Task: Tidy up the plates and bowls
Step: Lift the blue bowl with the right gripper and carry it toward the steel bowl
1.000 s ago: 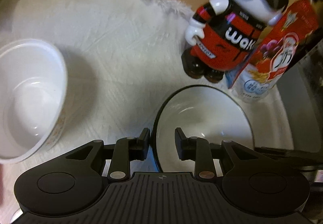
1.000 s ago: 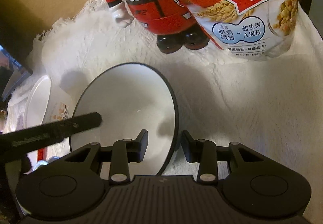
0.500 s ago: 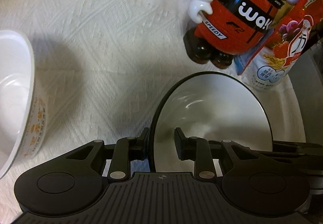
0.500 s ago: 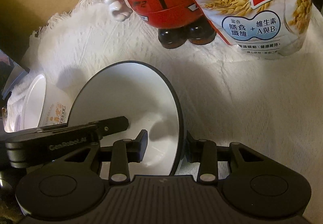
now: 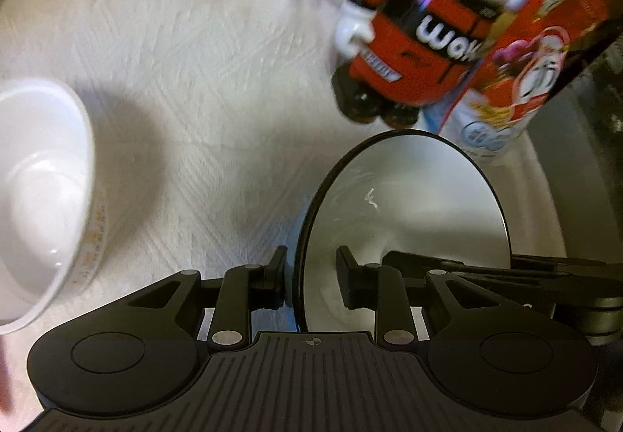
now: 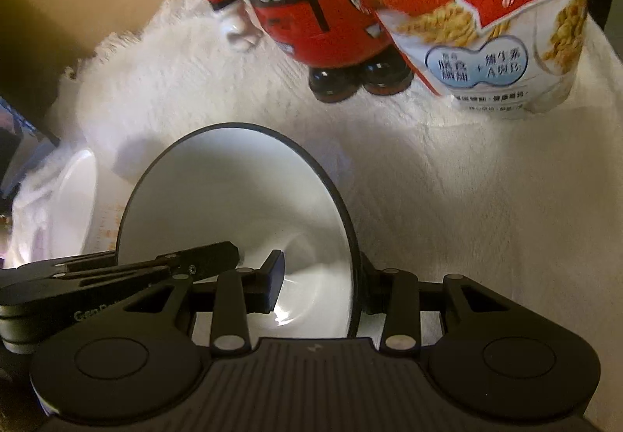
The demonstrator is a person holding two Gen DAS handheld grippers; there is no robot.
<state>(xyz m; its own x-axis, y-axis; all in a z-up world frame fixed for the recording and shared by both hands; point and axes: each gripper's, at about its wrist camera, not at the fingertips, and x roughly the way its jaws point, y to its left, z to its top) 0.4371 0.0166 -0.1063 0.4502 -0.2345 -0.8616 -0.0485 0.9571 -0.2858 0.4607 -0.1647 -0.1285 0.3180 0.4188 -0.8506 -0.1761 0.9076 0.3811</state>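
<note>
Left wrist view, left gripper [image 5: 310, 278] and right gripper [image 6: 319, 282] each clamping opposite rims of black-rimmed bowl [image 5: 409, 206] above white cloth [image 5: 218, 89], patterned bowl [image 5: 43, 198] left, robot figure [image 5: 420, 42] and cereal bag [image 6: 486, 15] close behind.

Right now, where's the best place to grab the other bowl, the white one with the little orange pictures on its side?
Grab the white bowl with orange pictures by its thin rim, one finger inside and one outside. It stands upright and open-topped on the white cloth, and its round wall looks too wide to squeeze. Probably come from above, at the rim's side nearer the black-rimmed white bowl, where the cloth is bare.
</note>
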